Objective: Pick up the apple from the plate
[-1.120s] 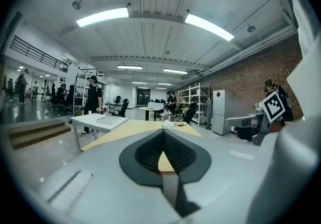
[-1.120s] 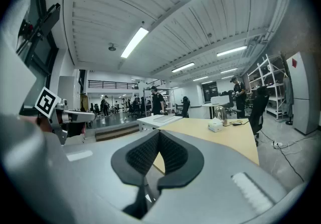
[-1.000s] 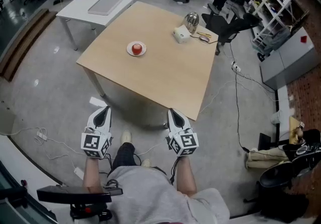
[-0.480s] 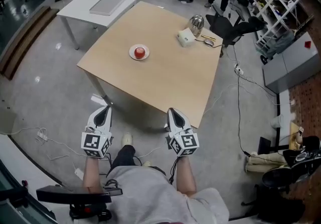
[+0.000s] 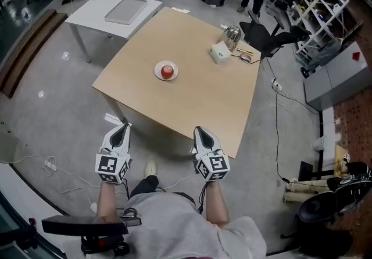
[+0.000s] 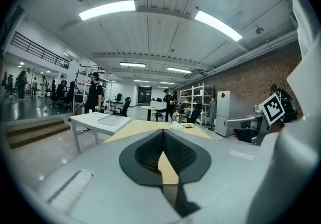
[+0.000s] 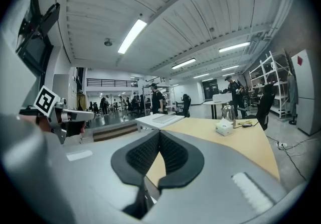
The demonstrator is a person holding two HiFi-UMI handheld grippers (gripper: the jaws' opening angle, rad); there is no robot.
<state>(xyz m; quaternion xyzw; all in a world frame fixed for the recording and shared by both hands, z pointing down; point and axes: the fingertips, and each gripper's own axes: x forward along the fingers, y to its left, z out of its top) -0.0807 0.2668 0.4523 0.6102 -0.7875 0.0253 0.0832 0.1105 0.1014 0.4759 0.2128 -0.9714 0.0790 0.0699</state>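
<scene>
A red apple [image 5: 168,70] is pictured with a white plate [image 5: 157,72] and a pale tan worktop [image 5: 197,95]. The left tool [image 5: 122,126] and right tool [image 5: 198,129] are finished in light grey, with black ribbed pads [image 6: 148,151] and black-and-white square markers [image 5: 109,165]. A white box [image 5: 220,53], silver kettle [image 5: 232,34] and grey floor [image 5: 52,107] are also shown.

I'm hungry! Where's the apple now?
In the head view, the apple sits on a white plate near the middle of the wooden table, left of the white box.
</scene>
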